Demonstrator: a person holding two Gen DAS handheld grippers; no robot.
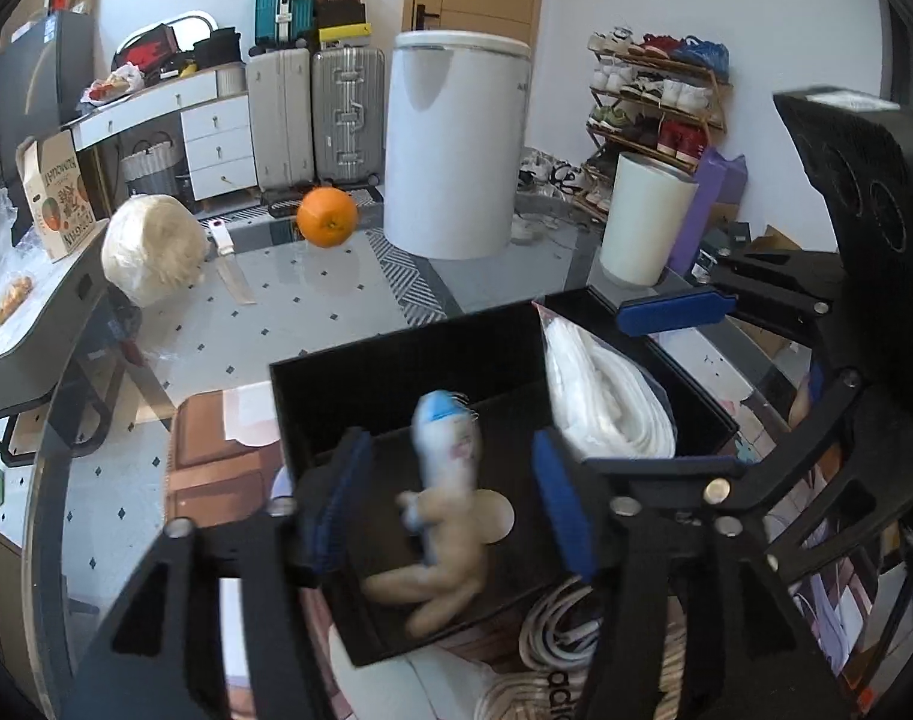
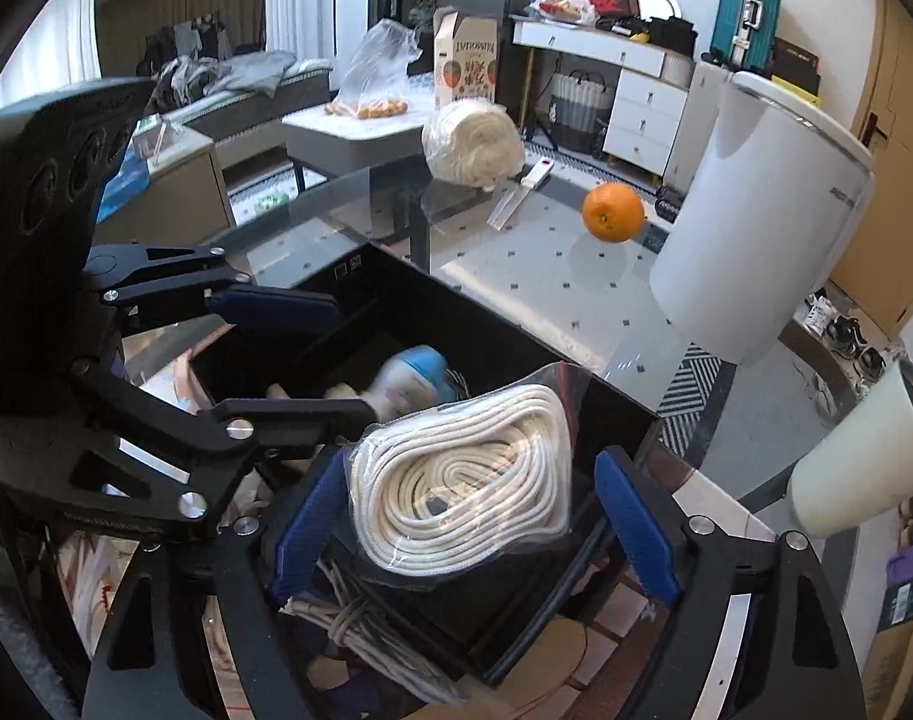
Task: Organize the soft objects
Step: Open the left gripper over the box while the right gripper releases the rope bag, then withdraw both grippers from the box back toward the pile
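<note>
My left gripper (image 1: 450,504) stands wide open, holding nothing, over the blurred tan soft doll with a blue cap (image 1: 441,516) in the black divided box (image 1: 396,360). My right gripper (image 2: 471,531) gapes empty around the bagged coil of white rope (image 2: 462,480) in the neighbouring compartment. A round orange (image 1: 327,217) sits well apart on the glass table (image 1: 504,276).

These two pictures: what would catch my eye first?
Probably the black box on the glass table, with a blurred plush doll in one compartment and a bagged coil of white rope in the next. Blue-padded tongs, left and right, gape around each. Behind, a bright orange sits on the table.
</note>
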